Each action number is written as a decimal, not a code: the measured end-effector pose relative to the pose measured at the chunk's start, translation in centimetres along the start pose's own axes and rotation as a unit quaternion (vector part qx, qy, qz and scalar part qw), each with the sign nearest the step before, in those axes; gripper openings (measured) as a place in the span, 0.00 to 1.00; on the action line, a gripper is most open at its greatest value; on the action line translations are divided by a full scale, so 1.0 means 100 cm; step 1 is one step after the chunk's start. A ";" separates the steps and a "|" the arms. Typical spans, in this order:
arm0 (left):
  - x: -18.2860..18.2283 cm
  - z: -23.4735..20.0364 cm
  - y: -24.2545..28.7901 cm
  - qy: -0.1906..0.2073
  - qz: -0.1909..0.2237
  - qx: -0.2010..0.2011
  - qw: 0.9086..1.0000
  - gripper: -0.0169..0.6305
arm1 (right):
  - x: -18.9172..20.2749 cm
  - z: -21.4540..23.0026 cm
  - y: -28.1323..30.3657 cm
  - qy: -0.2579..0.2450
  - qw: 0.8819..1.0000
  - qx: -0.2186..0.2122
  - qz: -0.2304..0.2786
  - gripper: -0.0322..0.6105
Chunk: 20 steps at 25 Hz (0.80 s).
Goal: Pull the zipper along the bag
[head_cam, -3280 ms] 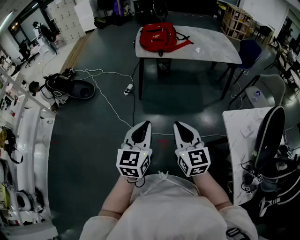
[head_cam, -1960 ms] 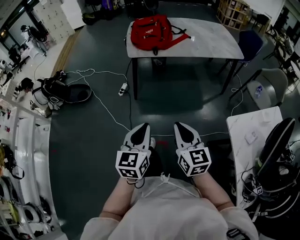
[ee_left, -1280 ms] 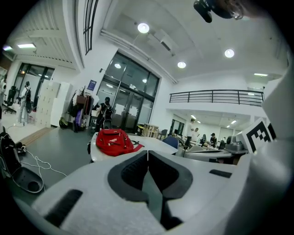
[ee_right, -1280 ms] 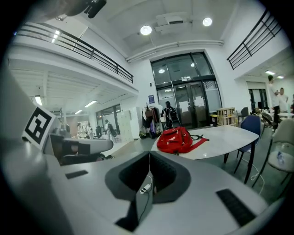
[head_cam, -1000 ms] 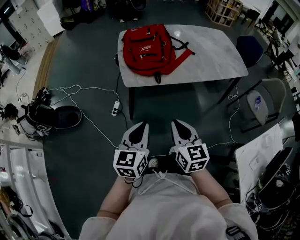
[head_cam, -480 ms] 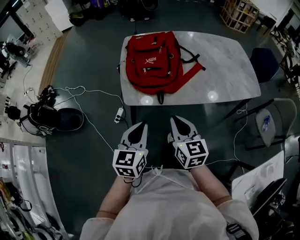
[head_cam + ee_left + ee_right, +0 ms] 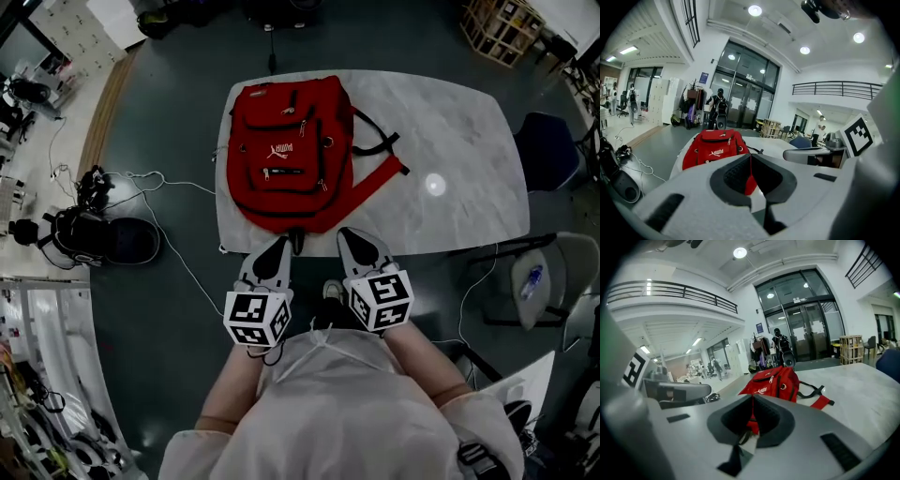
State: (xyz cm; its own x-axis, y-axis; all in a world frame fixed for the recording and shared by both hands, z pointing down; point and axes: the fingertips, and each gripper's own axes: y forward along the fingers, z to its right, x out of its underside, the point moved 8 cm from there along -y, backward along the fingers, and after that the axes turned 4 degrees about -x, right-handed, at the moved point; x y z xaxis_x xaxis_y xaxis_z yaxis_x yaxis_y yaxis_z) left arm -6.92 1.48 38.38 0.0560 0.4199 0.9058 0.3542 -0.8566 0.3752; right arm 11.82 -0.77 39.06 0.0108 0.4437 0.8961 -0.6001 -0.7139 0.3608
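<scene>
A red backpack [image 7: 286,155] with black zippers and straps lies flat on the left half of a pale marble table [image 7: 459,159]. Its bottom end points toward me. My left gripper [image 7: 278,246] and right gripper [image 7: 352,234] hang side by side at the table's near edge, just short of the bag. Both are shut with nothing between the jaws. In the left gripper view the backpack [image 7: 715,147] sits straight beyond the closed left gripper [image 7: 750,157]. In the right gripper view the backpack [image 7: 776,380] lies past the closed right gripper [image 7: 752,399].
A blue chair [image 7: 548,150] and a grey chair [image 7: 544,291] stand right of the table. A white cable [image 7: 178,239] and a black bag [image 7: 103,239] lie on the dark floor to the left. A wooden crate [image 7: 511,28] stands at the far right.
I have walked up to the table, so the backpack has come from far ahead to just before the grippers. Both grippers stayed shut and side by side.
</scene>
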 end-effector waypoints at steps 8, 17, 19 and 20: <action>0.004 -0.007 0.061 -0.014 -0.045 -0.001 0.999 0.06 | -0.002 0.059 0.048 0.012 0.999 0.003 -0.043 0.09; 0.009 -0.049 0.122 -0.015 -0.079 0.033 0.996 0.06 | 0.001 0.068 0.110 0.010 0.995 0.017 -0.094 0.09; 0.012 -0.059 0.134 -0.018 -0.093 0.044 0.994 0.06 | 0.003 0.069 0.120 0.019 0.994 0.026 -0.104 0.09; 0.014 -0.064 0.141 -0.019 -0.100 0.047 0.994 0.06 | 0.005 0.069 0.126 0.023 0.993 0.028 -0.112 0.09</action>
State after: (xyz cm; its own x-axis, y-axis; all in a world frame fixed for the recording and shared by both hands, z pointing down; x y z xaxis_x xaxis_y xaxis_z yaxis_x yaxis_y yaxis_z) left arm -7.85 -11.88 46.20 0.0111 0.5913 0.8064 0.4474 -0.7241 0.5248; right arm 9.79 -13.30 45.85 0.1017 0.6183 0.7794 -0.5408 -0.6232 0.5649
